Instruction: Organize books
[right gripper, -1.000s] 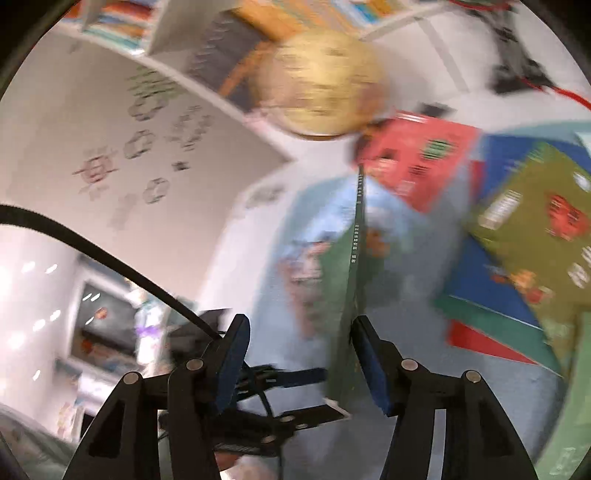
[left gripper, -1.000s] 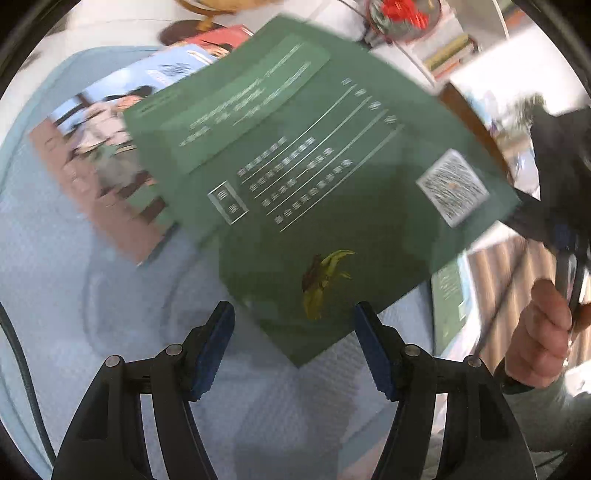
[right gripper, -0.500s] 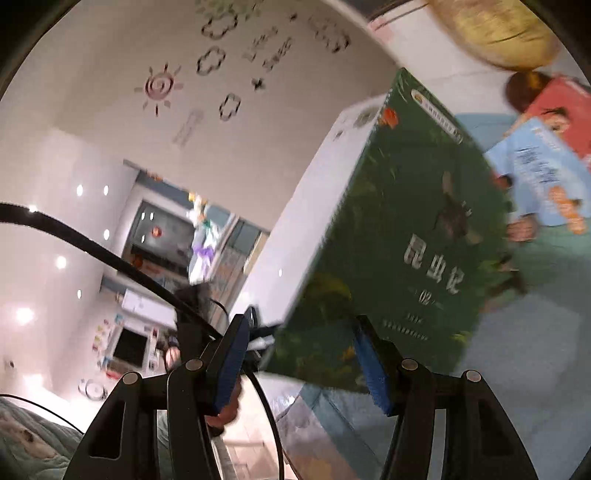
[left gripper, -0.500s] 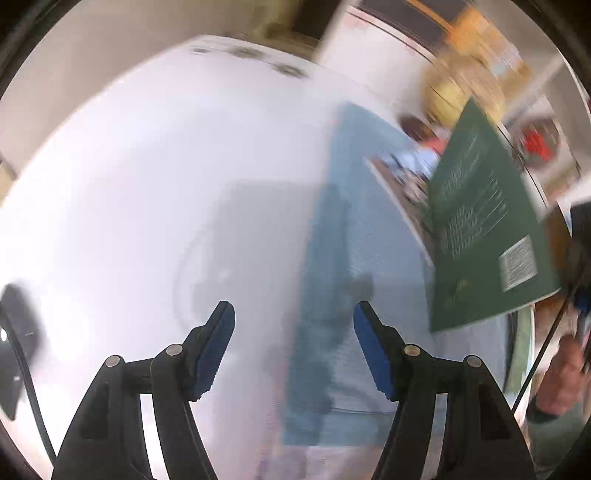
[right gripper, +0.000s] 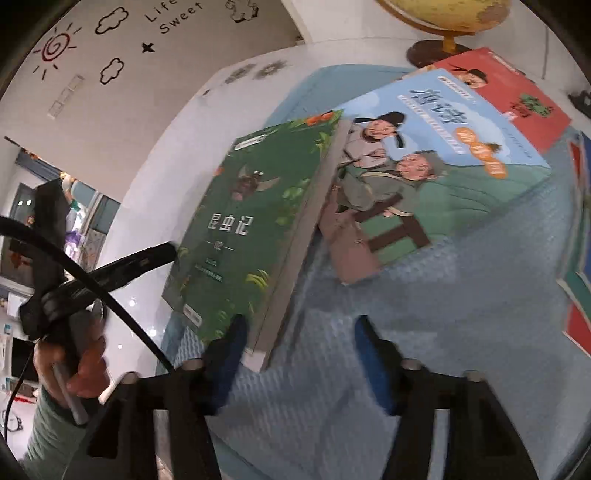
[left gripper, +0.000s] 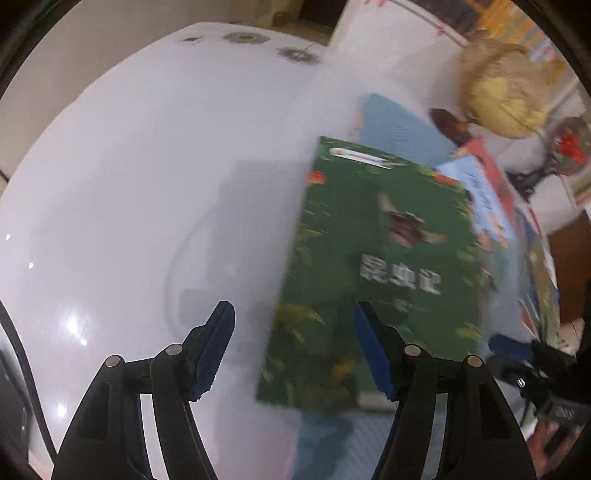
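- Between the fingers of the right gripper, nothing but the blue mat shows; the jaws stand apart and have just been closing a little.
- Just past its left finger, the green book lies tilted, cover up. Its near corner is at that fingertip, but whether the two touch I cannot tell.
- Further ahead of the right fingers, the green book's far edge rests against a pale blue book, which overlaps a red book.
- Beyond those, at the far end of the mat, stands a globe on a dark base.
- To the left of the right fingers, a hand grips the handle of the left gripper.
- Between the left gripper's fingers lies the white table, with the green book's near edge reaching into the gap from the right.
- Those jaws stand apart and hold nothing; the right finger crosses in front of the book's cover.
- The left view is blurred, so finer contact there is unclear.
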Demonstrator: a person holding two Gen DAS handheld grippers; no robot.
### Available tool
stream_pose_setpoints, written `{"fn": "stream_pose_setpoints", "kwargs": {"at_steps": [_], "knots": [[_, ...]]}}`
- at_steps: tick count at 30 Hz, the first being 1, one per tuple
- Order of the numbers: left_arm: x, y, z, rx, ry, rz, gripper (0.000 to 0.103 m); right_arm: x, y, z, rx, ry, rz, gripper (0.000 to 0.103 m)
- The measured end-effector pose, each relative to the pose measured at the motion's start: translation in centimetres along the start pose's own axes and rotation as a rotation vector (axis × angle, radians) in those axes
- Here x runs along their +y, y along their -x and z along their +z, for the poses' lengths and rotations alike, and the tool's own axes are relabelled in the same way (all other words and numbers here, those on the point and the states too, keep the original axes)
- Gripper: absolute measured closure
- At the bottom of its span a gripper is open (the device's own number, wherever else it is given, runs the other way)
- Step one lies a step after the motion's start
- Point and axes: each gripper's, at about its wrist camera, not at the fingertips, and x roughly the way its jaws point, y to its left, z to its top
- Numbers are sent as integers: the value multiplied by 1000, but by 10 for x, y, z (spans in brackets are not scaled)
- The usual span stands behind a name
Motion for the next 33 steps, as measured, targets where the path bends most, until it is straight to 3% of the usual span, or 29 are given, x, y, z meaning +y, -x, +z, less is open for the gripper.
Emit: {"fn": "stream_pose_setpoints", "kwargs": {"at_steps": [4,8,12,16,19,23,27,33], "knots": [[-9,-8,1,16,-45,7,38,1,-16,9,17,-39,33,51],[-21,-9,2,38,-85,-51,38,6,-21,7,-12,-14,25,51],[-33,-4,-3,39,-113,-62,38,19,-18,1,-2,30,18,65],[-42,25,-15,15,-119,-160,38,15,-4,-7,-2,61,23,65],[-67,38,-42,37,-166,-212,38,2,21,-26,14,94,24,65],[-104,30,-83,75,-220,-249,38,-29,48,-54,43,97,-66,65],[-123,8,-107,137,-183,-301,38,-74,63,-81,79,29,-61,65],[-133,3,-122,102,-115,-210,31,-92,66,-93,69,14,-75,65]]}}
